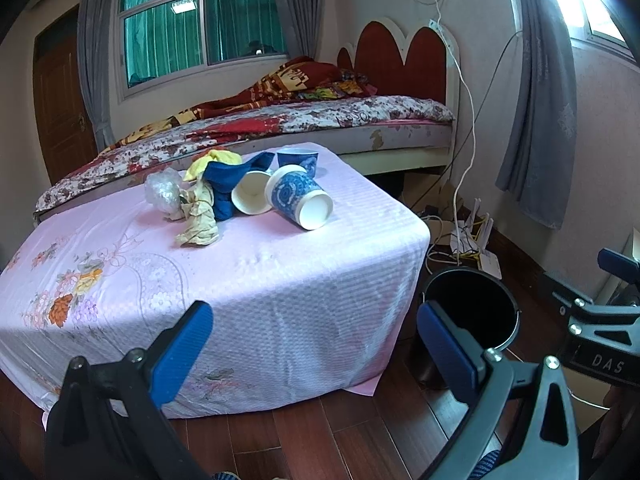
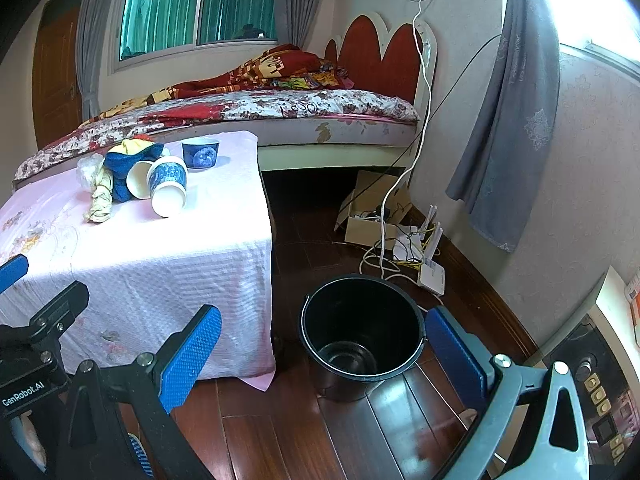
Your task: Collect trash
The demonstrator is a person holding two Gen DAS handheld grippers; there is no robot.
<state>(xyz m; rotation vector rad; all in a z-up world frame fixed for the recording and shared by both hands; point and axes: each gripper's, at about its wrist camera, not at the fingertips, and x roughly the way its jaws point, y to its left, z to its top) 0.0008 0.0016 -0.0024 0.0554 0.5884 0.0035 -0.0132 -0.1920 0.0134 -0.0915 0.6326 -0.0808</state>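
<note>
Trash heaped on far part of bench (image 1: 280, 280), pink cloth over it. Blue patterned paper cup (image 1: 299, 199) on side, white base toward camera. White-lined cup (image 1: 251, 197) on side, touching it at left, mouth forward. Third blue cup (image 1: 298, 161) upright behind. Blue-yellow rag (image 1: 228, 176), crumpled tan paper (image 1: 199, 220), clear plastic wad (image 1: 163, 192) bunched at left. Black bucket (image 2: 362, 332) upright on floor beside bench, open, empty.

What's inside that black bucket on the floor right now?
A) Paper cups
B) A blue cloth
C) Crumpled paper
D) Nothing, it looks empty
D: the right wrist view looks down into the black bucket and shows only its bare bottom, while the paper cups and other trash lie on the table.
</note>
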